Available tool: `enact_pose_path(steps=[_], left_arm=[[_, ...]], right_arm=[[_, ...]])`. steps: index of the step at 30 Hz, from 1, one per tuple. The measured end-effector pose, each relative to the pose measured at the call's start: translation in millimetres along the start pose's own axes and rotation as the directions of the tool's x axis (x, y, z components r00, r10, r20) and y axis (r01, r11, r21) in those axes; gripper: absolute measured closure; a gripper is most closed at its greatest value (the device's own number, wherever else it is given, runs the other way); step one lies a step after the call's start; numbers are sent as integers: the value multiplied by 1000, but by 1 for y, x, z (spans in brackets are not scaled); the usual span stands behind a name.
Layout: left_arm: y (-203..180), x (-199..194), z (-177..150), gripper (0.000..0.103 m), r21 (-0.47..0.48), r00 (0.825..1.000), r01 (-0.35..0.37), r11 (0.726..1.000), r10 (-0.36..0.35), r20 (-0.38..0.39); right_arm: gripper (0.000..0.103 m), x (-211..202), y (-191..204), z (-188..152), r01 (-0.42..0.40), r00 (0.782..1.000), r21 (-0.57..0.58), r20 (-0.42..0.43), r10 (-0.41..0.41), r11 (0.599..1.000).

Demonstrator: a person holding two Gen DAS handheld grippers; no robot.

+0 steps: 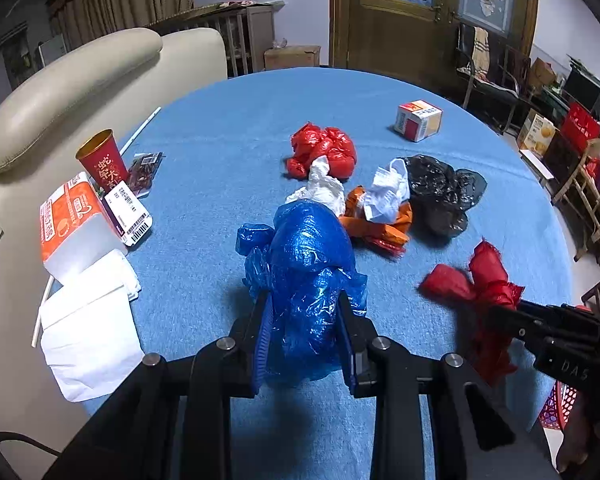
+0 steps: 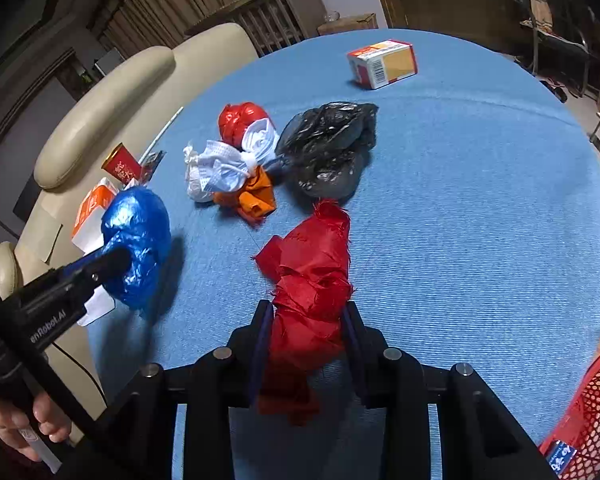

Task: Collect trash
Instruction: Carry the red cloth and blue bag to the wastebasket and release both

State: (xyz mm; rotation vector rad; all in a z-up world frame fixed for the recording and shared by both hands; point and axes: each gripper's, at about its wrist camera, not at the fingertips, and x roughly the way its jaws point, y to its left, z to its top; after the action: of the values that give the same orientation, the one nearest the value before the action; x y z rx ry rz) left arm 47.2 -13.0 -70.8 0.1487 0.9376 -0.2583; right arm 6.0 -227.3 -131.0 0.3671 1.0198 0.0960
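Crinkly blue plastic bag [image 1: 308,276] pinched in left gripper [image 1: 305,300]; frayed red fabric [image 2: 312,280] in right gripper [image 2: 309,312].

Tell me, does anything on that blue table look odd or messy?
Yes. Crumpled rubbish sits heaped mid-table: a red bag, black bag, white mask and orange wrapper. A small carton lies on its side farther back.

Red paper cup [image 1: 102,163] printed with gold Chinese characters "蛇年大吉", left gripper [image 2: 116,264] body lettered "nRobot.AI", right gripper [image 1: 500,312] body marked "DAS"
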Motion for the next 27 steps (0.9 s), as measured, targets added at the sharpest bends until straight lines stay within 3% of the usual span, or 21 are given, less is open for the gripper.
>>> enact_pose_path(steps=[27], left_arm=[[-32,-21,-14,72,60,1000,16,998,-16,10]], right_arm=[[66,-39,-23,-12,-19,998,43,60,17,999]])
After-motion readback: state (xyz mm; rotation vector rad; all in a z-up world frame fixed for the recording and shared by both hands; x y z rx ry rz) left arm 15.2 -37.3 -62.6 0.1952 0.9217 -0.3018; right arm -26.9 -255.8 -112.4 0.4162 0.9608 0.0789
